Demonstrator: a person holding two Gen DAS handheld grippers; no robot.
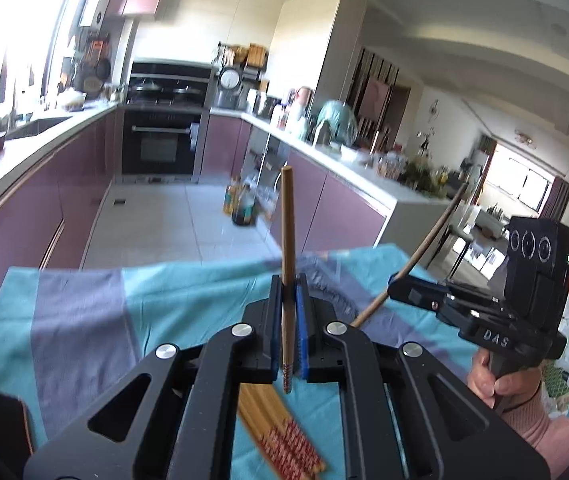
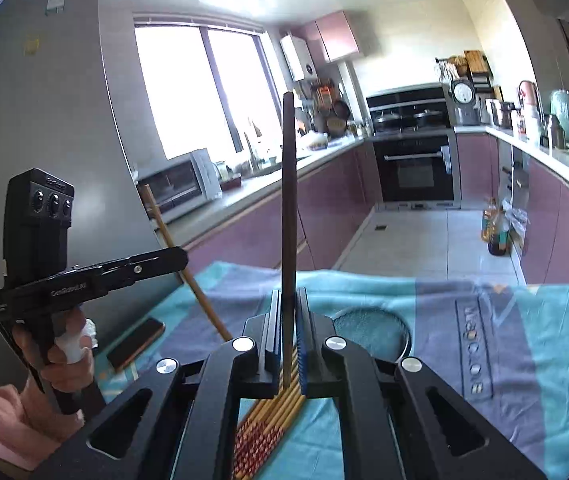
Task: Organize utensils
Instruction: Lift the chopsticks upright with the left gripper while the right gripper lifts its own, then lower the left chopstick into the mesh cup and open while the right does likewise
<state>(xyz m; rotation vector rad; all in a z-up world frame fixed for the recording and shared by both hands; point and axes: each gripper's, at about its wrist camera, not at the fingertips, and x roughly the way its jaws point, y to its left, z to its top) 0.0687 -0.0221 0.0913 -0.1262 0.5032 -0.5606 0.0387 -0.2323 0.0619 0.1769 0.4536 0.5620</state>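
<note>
My left gripper [image 1: 287, 280] is shut on a brown chopstick [image 1: 287, 240] that stands upright between its pads. My right gripper [image 2: 286, 294] is shut on another chopstick [image 2: 288, 200], also upright. Each gripper shows in the other's view: the right one [image 1: 394, 280] with its chopstick [image 1: 424, 248] slanting up, the left one [image 2: 182, 256] with its chopstick [image 2: 188, 268] slanting. A bundle of several wooden chopsticks with red patterned ends [image 1: 280, 428] lies on the blue and grey cloth [image 1: 104, 312] below both grippers. The bundle also shows in the right wrist view [image 2: 272, 420].
A dark phone [image 2: 136, 346] lies on the cloth at the left. A round lid or dish [image 2: 372, 322] lies on the cloth ahead of the right gripper. Beyond the table are kitchen counters [image 1: 44, 148], an oven [image 1: 160, 144] and bottles on the floor [image 1: 242, 204].
</note>
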